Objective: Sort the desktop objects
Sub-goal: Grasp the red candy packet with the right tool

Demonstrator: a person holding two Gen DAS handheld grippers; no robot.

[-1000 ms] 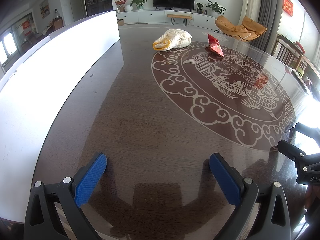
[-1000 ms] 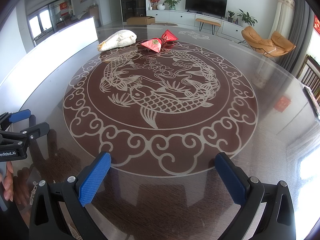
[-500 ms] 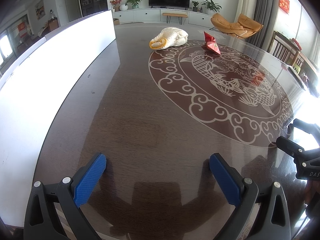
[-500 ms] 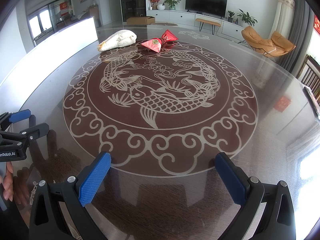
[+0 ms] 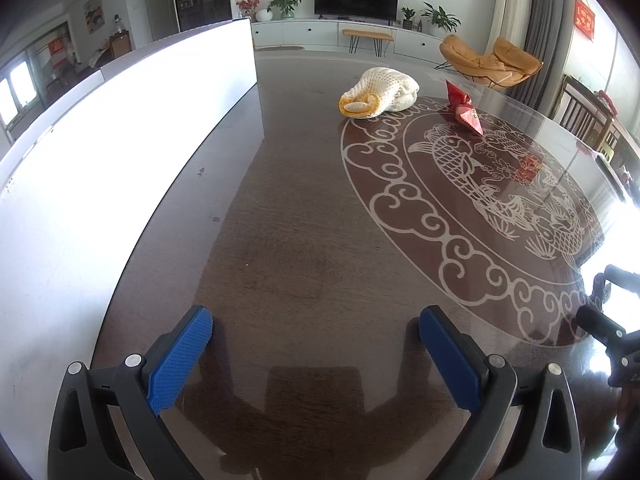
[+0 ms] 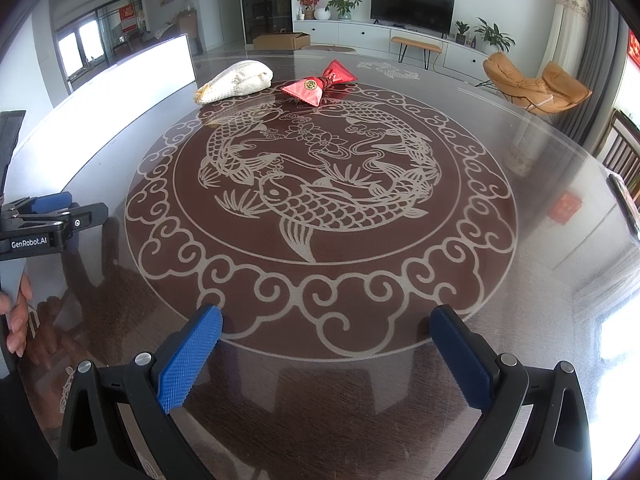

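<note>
Sorting not begun: cream knitted cloth bundle (image 6: 236, 81) and shiny red foil packet (image 6: 318, 85) untouched at frame top, both grippers' fingers wide, empty.

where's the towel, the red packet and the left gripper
towel (image 5: 380, 94), left wrist view, on the middle of the white knit roll
red packet (image 6: 308, 89), right wrist view, on the flat red face near its gold seal
left gripper (image 5: 316, 344), left wrist view, midway between the two blue fingertips, jaws wide apart
</note>
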